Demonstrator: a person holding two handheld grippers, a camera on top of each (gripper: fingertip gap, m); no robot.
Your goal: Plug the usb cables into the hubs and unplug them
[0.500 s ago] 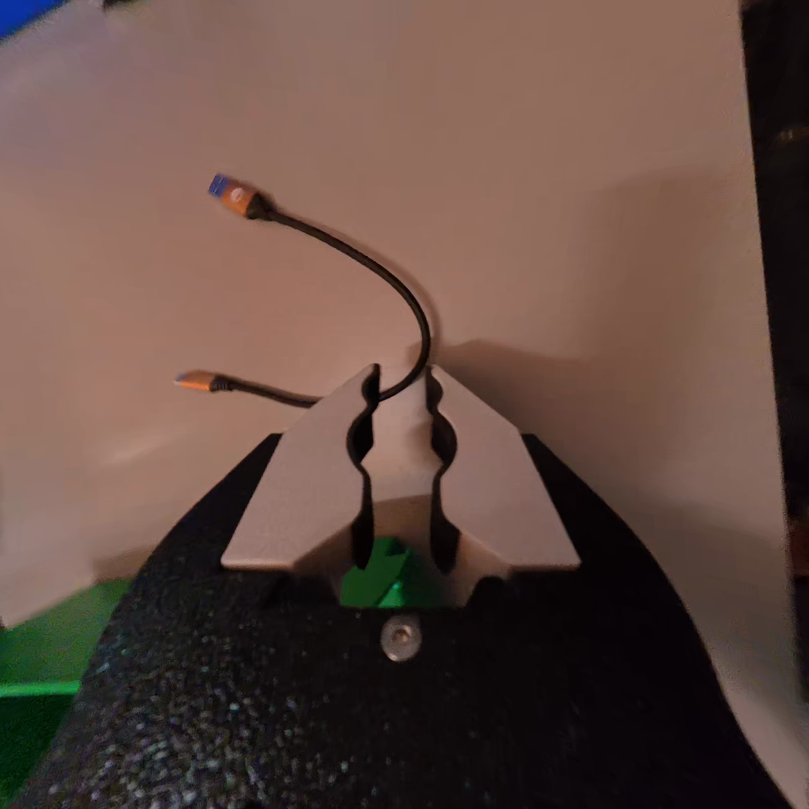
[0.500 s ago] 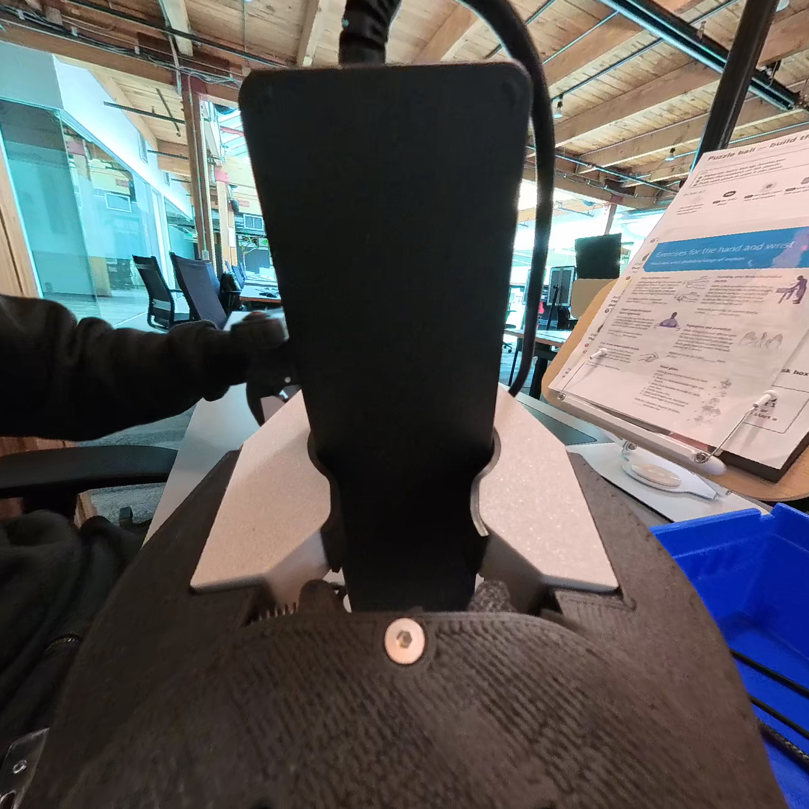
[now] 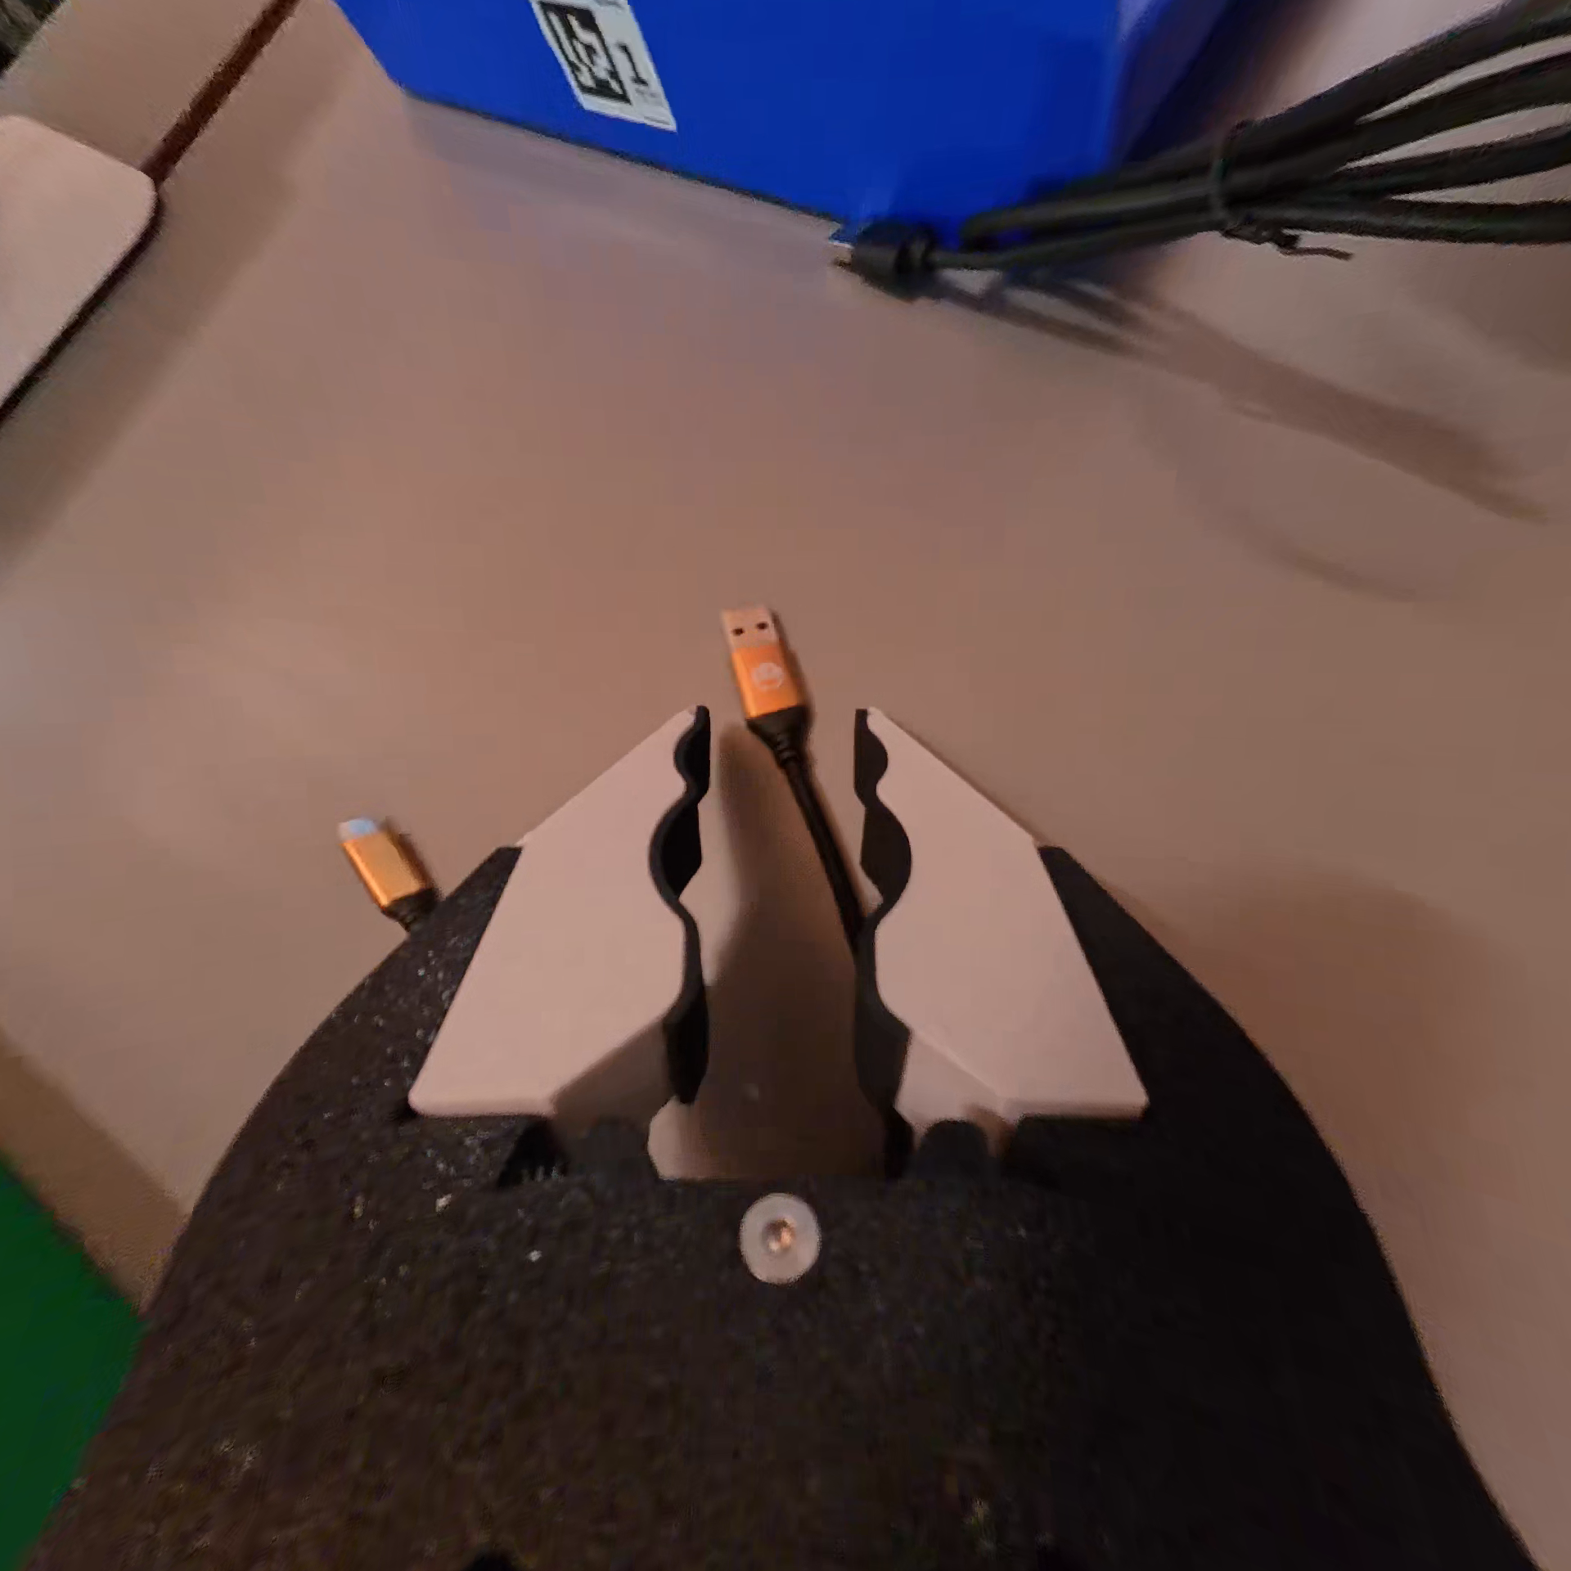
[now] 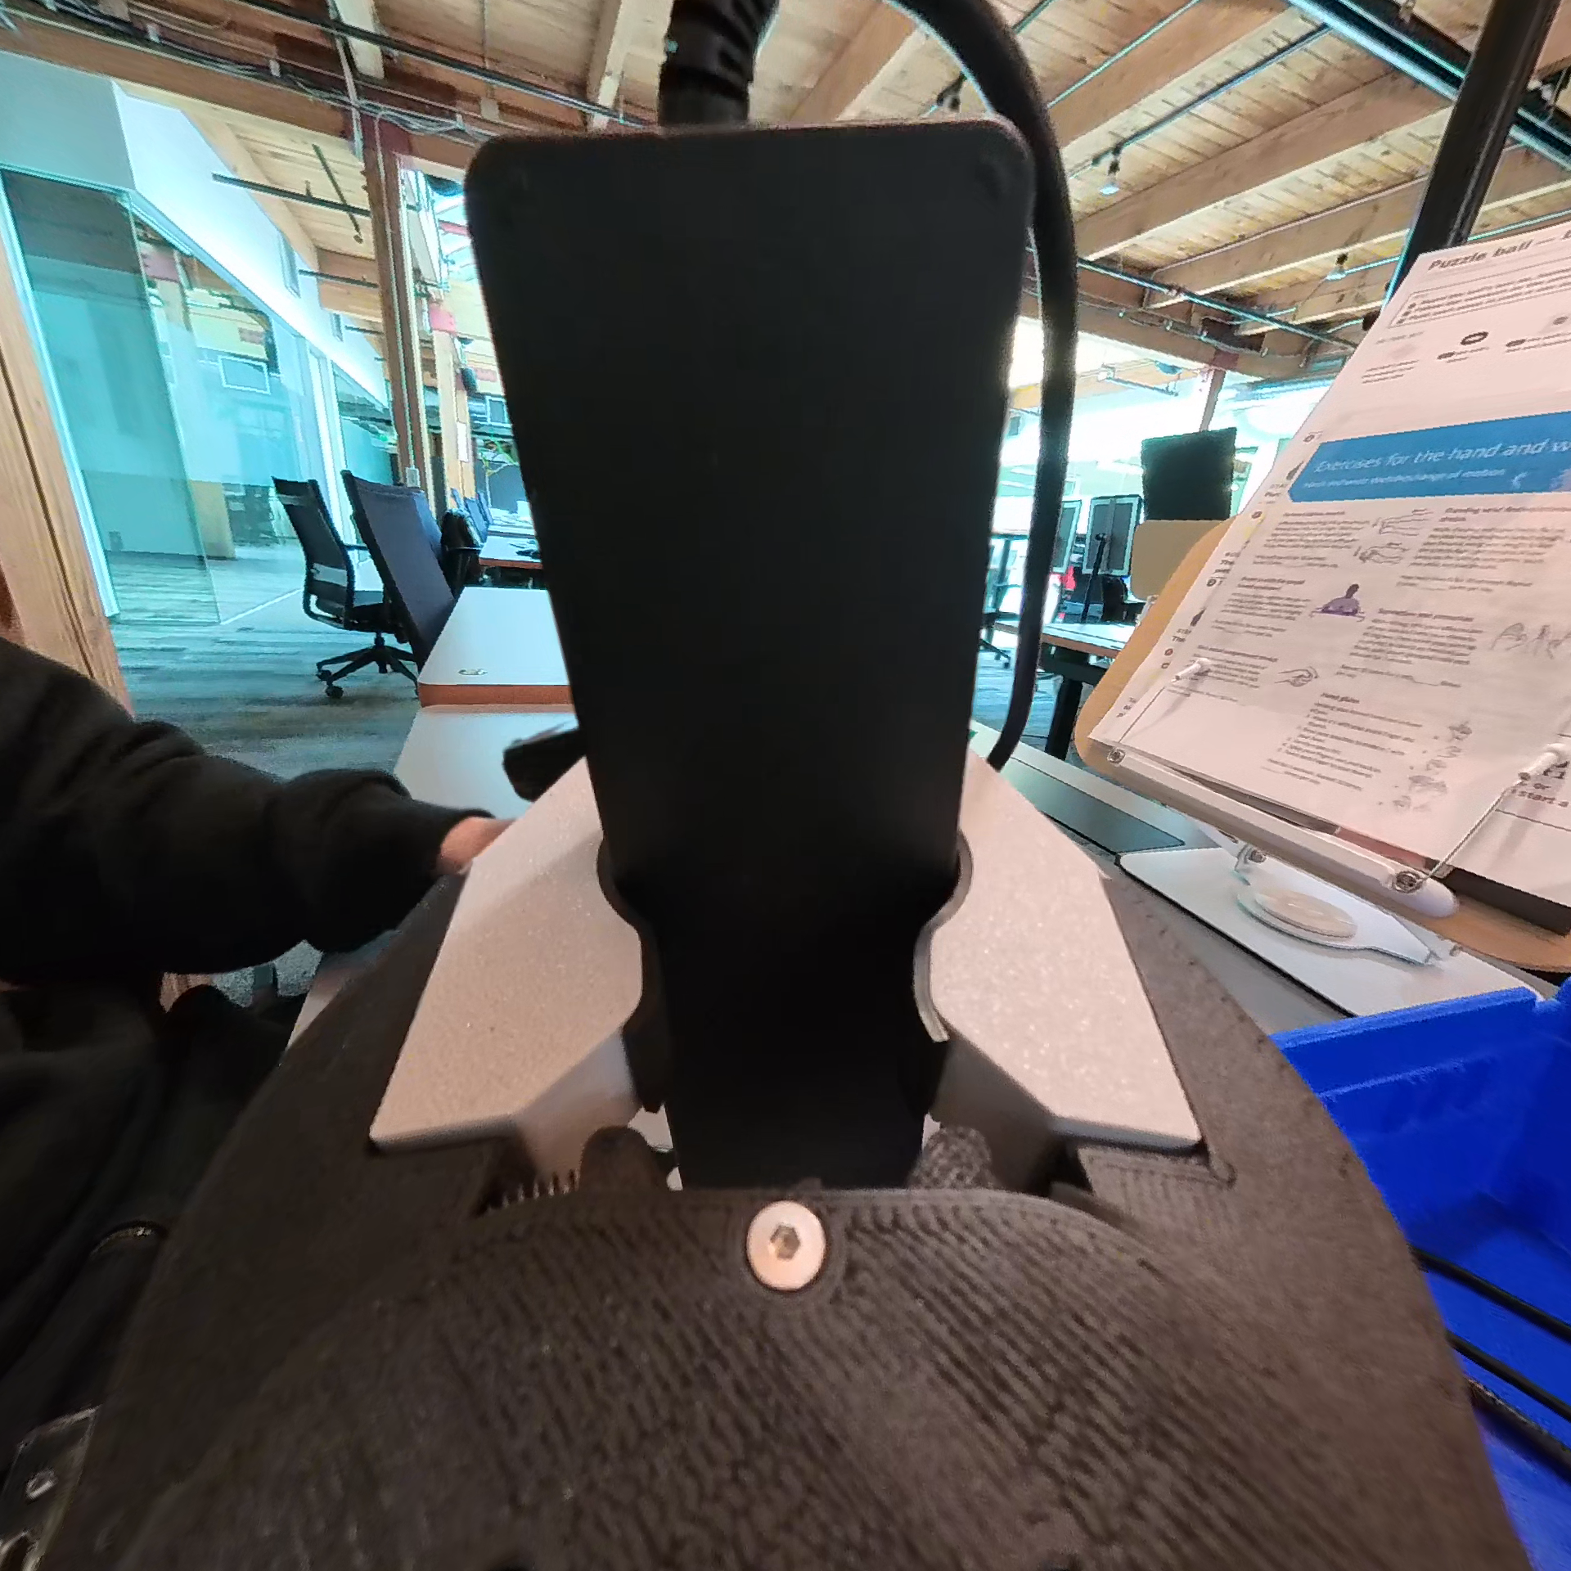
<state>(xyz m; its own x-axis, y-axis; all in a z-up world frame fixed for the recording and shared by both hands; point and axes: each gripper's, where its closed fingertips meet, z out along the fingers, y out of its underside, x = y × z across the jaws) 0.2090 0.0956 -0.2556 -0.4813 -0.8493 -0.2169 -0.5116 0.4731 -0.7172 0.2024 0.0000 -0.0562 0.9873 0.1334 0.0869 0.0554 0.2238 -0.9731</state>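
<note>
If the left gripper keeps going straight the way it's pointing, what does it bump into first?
Probably the orange USB plug: it lies just past the left gripper, whose open jaws straddle the plug's black cable. Beyond it comes bare table, then the blue bin. Depth is hard to judge.

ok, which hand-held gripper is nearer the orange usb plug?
Left. The left hand-held gripper is open around the cable just behind the orange usb plug. The right hand-held gripper is shut on a black hub, plug unseen there.
</note>
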